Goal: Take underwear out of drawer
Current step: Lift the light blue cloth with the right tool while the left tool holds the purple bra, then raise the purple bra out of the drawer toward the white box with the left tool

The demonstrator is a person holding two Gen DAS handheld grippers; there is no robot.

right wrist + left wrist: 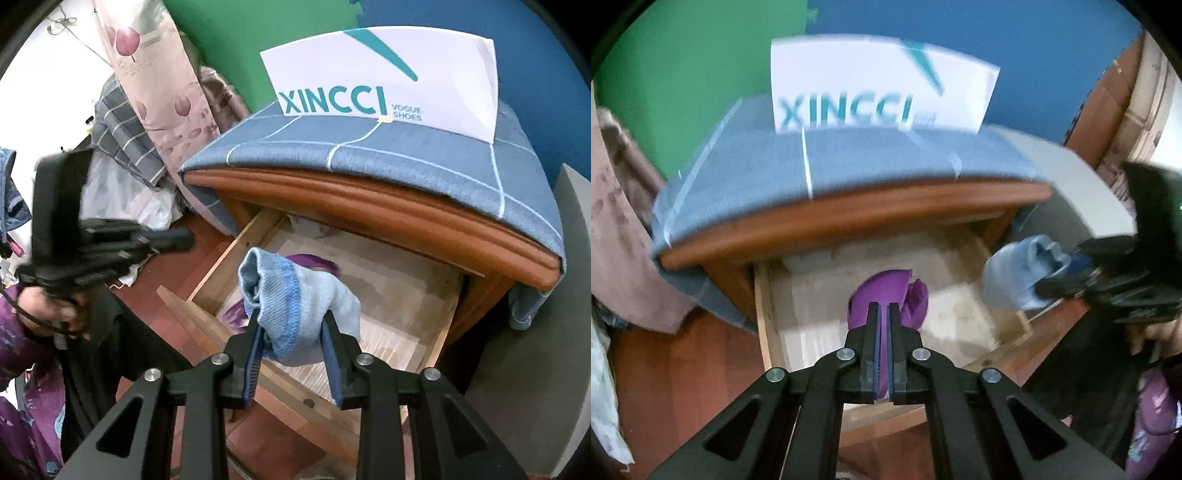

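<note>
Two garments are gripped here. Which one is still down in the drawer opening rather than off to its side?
The purple underwear, pinched in the left gripper over the open drawer. The light blue underwear is held by the right gripper toward the drawer's side.

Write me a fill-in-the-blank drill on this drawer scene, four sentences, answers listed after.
1. The left gripper is shut on a garment coloured ____.
2. The right gripper holds a light ____ garment above the drawer.
3. The drawer of the wooden nightstand stands ____.
4. The white card on top of the nightstand reads ____ in large teal letters.

Missing words: purple; blue; open; XINCCI
</note>
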